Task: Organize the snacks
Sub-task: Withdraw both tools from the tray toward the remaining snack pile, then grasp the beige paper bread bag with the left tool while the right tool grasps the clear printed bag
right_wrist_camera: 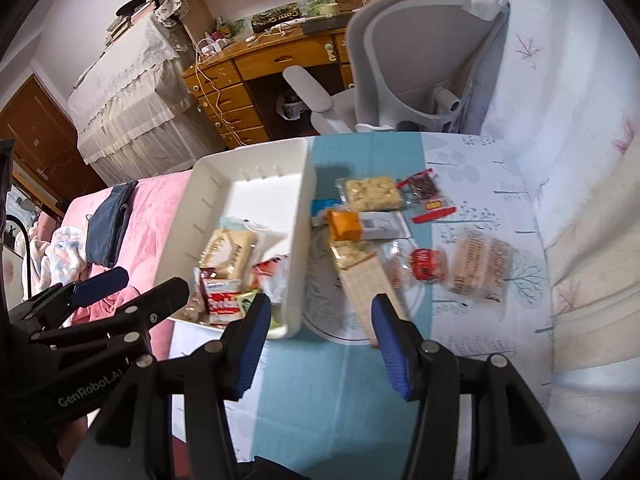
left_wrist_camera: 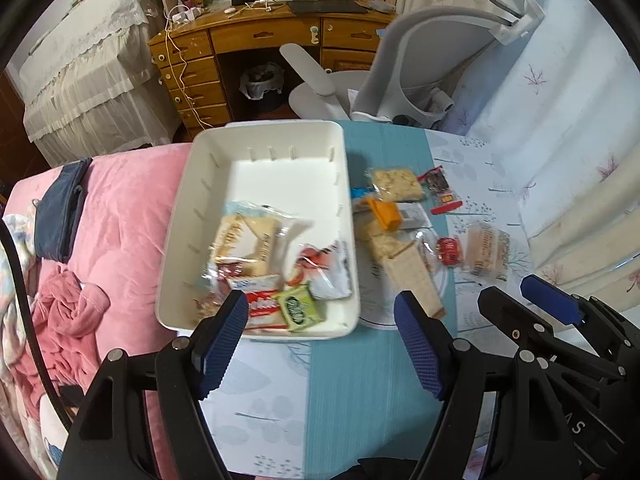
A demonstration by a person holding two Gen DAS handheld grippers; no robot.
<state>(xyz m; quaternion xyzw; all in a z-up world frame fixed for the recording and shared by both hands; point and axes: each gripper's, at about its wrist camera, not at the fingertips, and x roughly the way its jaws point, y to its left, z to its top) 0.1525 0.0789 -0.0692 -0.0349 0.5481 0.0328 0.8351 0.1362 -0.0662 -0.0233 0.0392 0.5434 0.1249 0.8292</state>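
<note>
Left gripper [left_wrist_camera: 320,320] & right gripper [right_wrist_camera: 318,324]: fingers apart, nothing held, both above surface [left_wrist_camera: 344,392]. White bin [left_wrist_camera: 256,160] on surface's left holds several snack packs, incl. green packet [left_wrist_camera: 298,307] at near end. More snacks loose just right of bin: long cracker pack [right_wrist_camera: 366,280], red candy [right_wrist_camera: 426,266].

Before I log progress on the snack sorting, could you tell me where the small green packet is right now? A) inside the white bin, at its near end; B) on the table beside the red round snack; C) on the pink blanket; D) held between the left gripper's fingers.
A: the green packet lies inside the white bin, near its front wall among other wrapped snacks.
</note>
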